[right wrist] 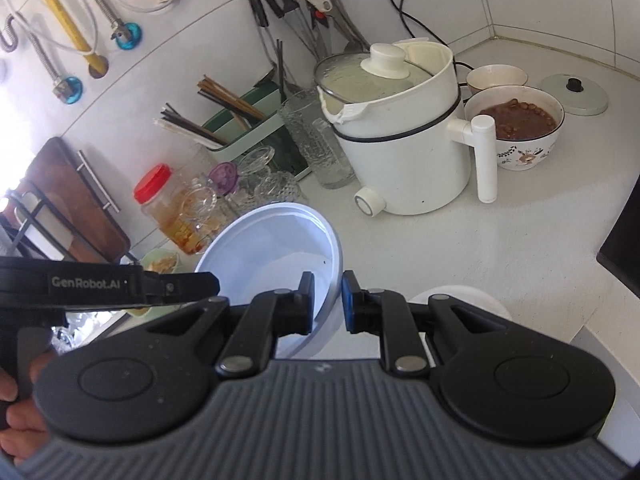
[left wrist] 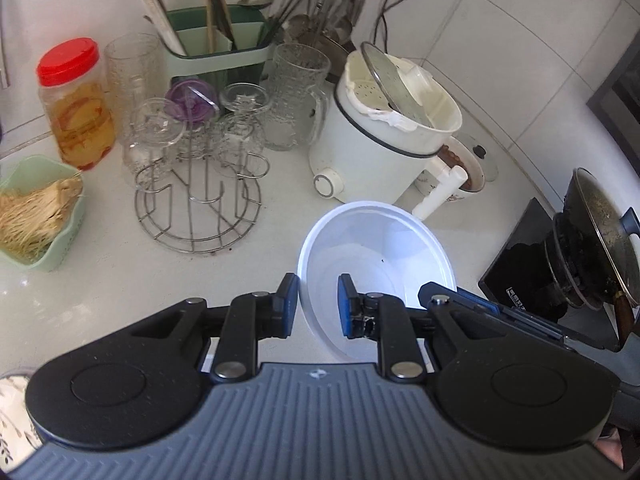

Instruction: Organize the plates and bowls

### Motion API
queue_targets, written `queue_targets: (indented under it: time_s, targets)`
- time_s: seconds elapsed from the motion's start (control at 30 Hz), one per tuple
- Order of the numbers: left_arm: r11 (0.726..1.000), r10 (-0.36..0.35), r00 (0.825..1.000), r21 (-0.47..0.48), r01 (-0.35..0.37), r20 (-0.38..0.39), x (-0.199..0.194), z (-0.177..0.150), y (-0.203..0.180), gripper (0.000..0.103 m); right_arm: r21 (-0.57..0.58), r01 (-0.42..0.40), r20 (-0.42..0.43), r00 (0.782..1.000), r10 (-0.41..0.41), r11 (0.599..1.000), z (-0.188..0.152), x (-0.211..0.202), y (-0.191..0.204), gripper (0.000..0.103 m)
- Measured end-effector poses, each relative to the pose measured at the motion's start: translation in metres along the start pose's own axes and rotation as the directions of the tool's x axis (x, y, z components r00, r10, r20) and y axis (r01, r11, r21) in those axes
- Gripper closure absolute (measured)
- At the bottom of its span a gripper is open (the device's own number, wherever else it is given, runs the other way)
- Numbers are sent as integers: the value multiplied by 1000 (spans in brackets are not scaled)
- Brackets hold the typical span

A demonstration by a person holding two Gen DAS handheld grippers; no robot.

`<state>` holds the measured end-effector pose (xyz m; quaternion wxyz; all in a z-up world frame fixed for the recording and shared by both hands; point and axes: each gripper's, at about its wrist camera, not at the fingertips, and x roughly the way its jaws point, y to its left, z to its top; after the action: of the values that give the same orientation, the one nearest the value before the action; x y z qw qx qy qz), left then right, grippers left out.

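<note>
- 2 grippers clamp one white plastic bowl [left wrist: 376, 264] by opposite sides of its rim: the left gripper [left wrist: 318, 304] pinches the near-left wall, the right gripper [right wrist: 327, 300] the right edge. The bowl hangs tilted above the white counter [left wrist: 100, 280], in front of the white electric pot [left wrist: 384, 140].
- Thin-rim pinches could slip if either hand twists, dropping the bowl.
- If the hands drift apart or together, the flexible wall may buckle and pop free.
- Swinging left risks knocking the glass cups on the wire rack [left wrist: 200, 208].
- Pushing forward could strike the pot's handle [right wrist: 484, 156] or the floral bowl of brown food [right wrist: 516, 128], spilling it.
</note>
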<state>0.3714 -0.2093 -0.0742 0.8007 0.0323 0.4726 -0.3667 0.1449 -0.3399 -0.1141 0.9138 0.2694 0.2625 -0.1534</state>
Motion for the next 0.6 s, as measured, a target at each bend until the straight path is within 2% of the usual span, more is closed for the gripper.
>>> queue_targets:
  time_s: [0.23,0.6]
  targets:
    - [998,34,998,-46,-32,50,-27,-5,14,80,41,-62,-17,998,63,997,-6,-1,11,85]
    - [978,82,996,-195,-71,46,-37,-42,68,80,-69,-106,-119,988,98,992,-22,14,50,85]
